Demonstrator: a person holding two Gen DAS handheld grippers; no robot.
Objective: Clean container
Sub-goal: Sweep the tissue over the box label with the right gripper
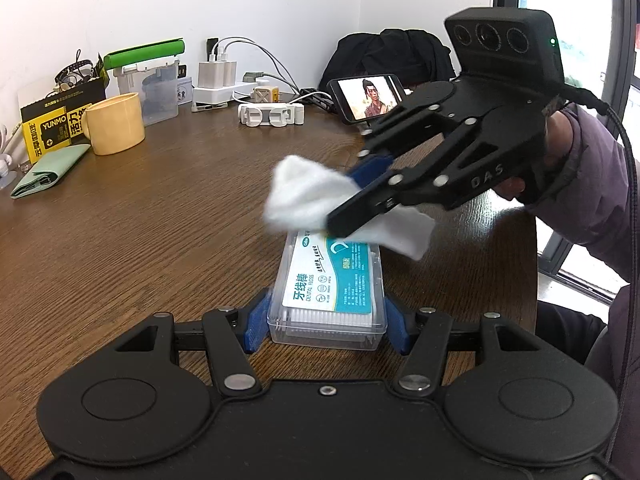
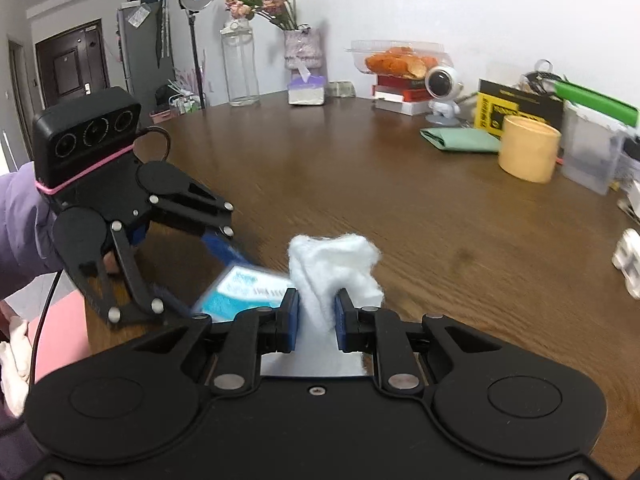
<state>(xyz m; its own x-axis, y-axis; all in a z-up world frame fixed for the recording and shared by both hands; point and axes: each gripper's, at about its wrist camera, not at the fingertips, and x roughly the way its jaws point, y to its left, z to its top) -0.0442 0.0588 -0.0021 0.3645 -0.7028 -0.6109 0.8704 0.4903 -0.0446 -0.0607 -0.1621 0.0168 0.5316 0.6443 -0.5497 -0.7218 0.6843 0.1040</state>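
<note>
A clear plastic dental floss container (image 1: 328, 304) lay flat on the wooden counter (image 1: 160, 216), label up, clamped at its near end between the blue pads of the left claw (image 1: 326, 318). The right claw (image 1: 352, 200) came in from the right w/ its jaws pinching a white cloth (image 1: 300, 196), which touched the container's far end. In the right wrist view, the cloth (image 2: 332, 268) bulged between that claw's pads (image 2: 316, 318). A yellow mug (image 1: 116, 124) stood well apart at left, beside a green pouch (image 1: 48, 172); a phone (image 1: 370, 96) showing video was propped farther back.
</note>
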